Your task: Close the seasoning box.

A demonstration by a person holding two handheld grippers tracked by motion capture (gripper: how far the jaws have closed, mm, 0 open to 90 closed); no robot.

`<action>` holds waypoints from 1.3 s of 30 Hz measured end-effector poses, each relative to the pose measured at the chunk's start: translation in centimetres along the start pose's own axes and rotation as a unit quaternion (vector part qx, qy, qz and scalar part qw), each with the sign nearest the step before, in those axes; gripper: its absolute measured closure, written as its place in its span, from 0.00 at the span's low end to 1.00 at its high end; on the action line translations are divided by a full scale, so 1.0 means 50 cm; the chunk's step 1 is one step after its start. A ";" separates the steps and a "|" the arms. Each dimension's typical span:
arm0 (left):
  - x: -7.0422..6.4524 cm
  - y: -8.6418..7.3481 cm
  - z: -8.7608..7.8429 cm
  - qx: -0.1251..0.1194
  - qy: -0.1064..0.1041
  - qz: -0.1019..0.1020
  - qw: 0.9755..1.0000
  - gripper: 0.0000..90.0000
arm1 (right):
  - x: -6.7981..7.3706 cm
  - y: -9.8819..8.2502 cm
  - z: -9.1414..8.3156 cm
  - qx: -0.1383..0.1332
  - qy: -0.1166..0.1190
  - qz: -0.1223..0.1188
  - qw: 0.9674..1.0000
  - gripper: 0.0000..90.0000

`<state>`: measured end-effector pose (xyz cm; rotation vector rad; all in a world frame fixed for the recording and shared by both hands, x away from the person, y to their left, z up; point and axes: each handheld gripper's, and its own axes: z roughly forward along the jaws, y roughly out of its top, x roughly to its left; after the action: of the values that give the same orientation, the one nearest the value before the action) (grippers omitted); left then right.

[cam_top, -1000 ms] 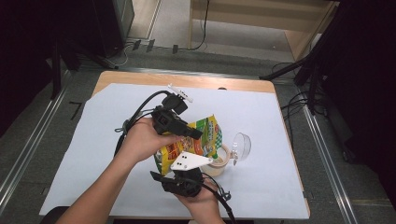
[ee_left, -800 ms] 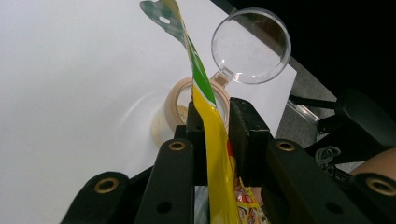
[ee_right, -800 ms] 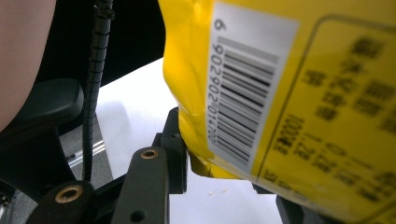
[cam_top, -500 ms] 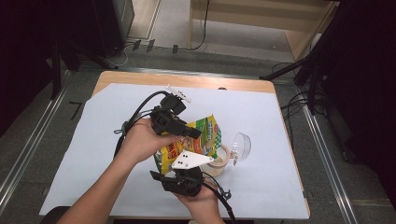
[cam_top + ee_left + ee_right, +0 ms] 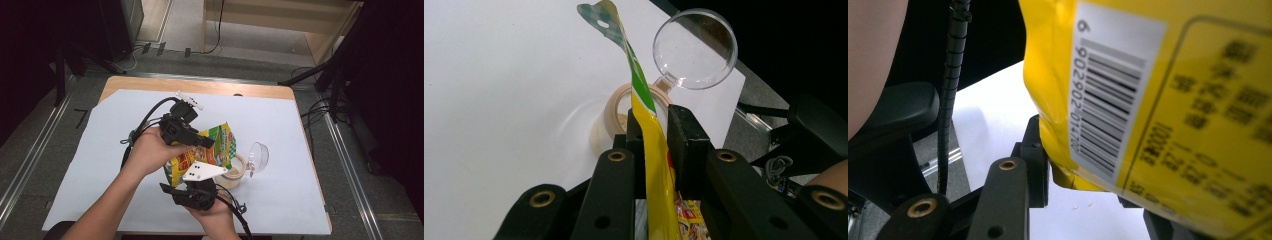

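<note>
While both grippers hold the yellow snack bag [image 5: 212, 147] in the air over the white table cover [image 5: 100, 150], the work in hand looks like tipping its contents into the round tub [image 5: 235, 172] just below. The left gripper [image 5: 655, 125] is clamped on the bag's flat sealed edge, both jaws pressed against the foil. The right gripper [image 5: 1083, 192] grips the bag's lower corner near the barcode; one jaw clearly touches the foil, the other is mostly hidden behind the pack, but the bag sits pinched between them. The tub stands on the cover, partly under the bag, with its clear hinged lid [image 5: 694, 48] swung open and away to the far side.

To do this step well, I judge that the bag's open end (I cannot tell from these views which end is cut) should stay directly over the tub's mouth, not over its rim. The left grip sits on thin foil, so the tilt should be slow; a sudden twist could let the edge slip out. The right gripper should lift the bottom corner gradually so the contents slide rather than drop in a lump. A few crumbs already lie on the cover near the right gripper, which suggests that the aim needs care. The open lid stands near the bag and could be knocked.
</note>
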<state>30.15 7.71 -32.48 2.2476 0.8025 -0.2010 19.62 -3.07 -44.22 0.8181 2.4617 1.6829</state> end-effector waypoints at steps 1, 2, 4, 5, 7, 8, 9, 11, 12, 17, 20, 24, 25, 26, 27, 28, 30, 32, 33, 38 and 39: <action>0.002 0.000 0.000 0.000 0.000 -0.005 1.000 0.90 | 0.000 0.000 0.000 0.002 0.000 0.001 1.000 0.73; 0.003 0.000 -0.001 0.000 -0.003 -0.007 1.000 0.90 | 0.001 0.001 -0.001 0.000 0.000 0.000 1.000 0.73; 0.003 0.000 -0.005 -0.006 -0.007 -0.008 1.000 0.90 | 0.003 0.003 -0.003 0.000 0.001 -0.001 1.000 0.73; 0.002 0.000 -0.008 -0.010 -0.011 -0.010 1.000 0.90 | 0.004 0.004 -0.003 -0.002 0.000 -0.001 1.000 0.73; -0.001 0.001 -0.010 -0.011 -0.011 -0.006 1.000 0.90 | 0.003 0.005 -0.002 -0.006 0.002 -0.003 1.000 0.73; -0.004 0.001 -0.007 -0.009 -0.010 -0.007 1.000 0.90 | 0.001 0.005 -0.001 -0.004 0.002 -0.001 1.000 0.73; -0.005 0.001 -0.003 -0.004 -0.005 -0.005 1.000 0.90 | 0.000 0.003 0.001 -0.004 0.007 0.007 1.000 0.73; -0.003 0.000 0.001 0.001 -0.007 -0.004 1.000 0.90 | 0.000 -0.004 0.004 -0.006 0.011 0.017 1.000 0.74; -0.004 0.000 0.001 -0.001 -0.008 -0.006 1.000 0.90 | 0.000 -0.005 0.004 -0.008 0.010 0.015 1.000 0.74; -0.004 0.000 -0.001 -0.003 -0.003 -0.004 1.000 0.90 | 0.001 -0.005 0.003 -0.007 0.006 0.009 1.000 0.74; -0.004 -0.001 -0.003 -0.004 0.006 -0.006 1.000 0.92 | 0.002 -0.003 0.002 -0.006 0.000 0.003 1.000 0.73; -0.004 -0.001 -0.005 0.001 0.032 -0.007 0.999 0.96 | 0.006 0.001 0.002 0.002 -0.013 -0.010 1.000 0.72; -0.002 -0.001 -0.005 0.000 0.030 -0.009 1.000 0.96 | 0.007 0.001 0.002 0.004 -0.016 -0.013 1.000 0.72; -0.001 -0.001 -0.005 -0.001 0.032 -0.011 0.999 0.96 | 0.008 0.001 0.002 0.004 -0.017 -0.016 1.000 0.72; -0.001 -0.001 -0.005 -0.002 0.031 -0.012 0.999 0.96 | 0.008 0.002 0.002 0.005 -0.018 -0.016 1.000 0.72; -0.001 -0.001 -0.006 -0.004 0.028 -0.011 1.000 0.96 | 0.008 0.003 0.002 0.005 -0.019 -0.018 1.000 0.72; -0.002 0.000 -0.010 -0.013 0.026 -0.007 1.000 0.95 | 0.008 0.006 -0.002 0.004 -0.022 -0.017 1.000 0.72; 0.000 0.001 -0.013 -0.018 0.021 -0.008 1.000 0.93 | 0.007 0.009 -0.004 -0.001 -0.019 -0.013 1.000 0.72; 0.003 0.000 -0.013 -0.017 0.016 -0.009 1.000 0.93 | 0.007 0.010 -0.005 -0.001 -0.017 -0.012 1.000 0.72; 0.003 -0.001 -0.006 -0.008 0.013 -0.009 1.000 0.93 | 0.005 0.008 0.002 0.004 -0.004 0.003 1.000 0.73; -0.002 0.000 -0.005 -0.009 0.016 -0.008 1.000 0.93 | 0.001 0.007 0.003 0.005 0.006 0.012 1.000 0.73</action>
<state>30.03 7.82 -32.29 2.2333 0.8368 -0.1649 19.78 -2.84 -43.98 0.8450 2.4800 1.6889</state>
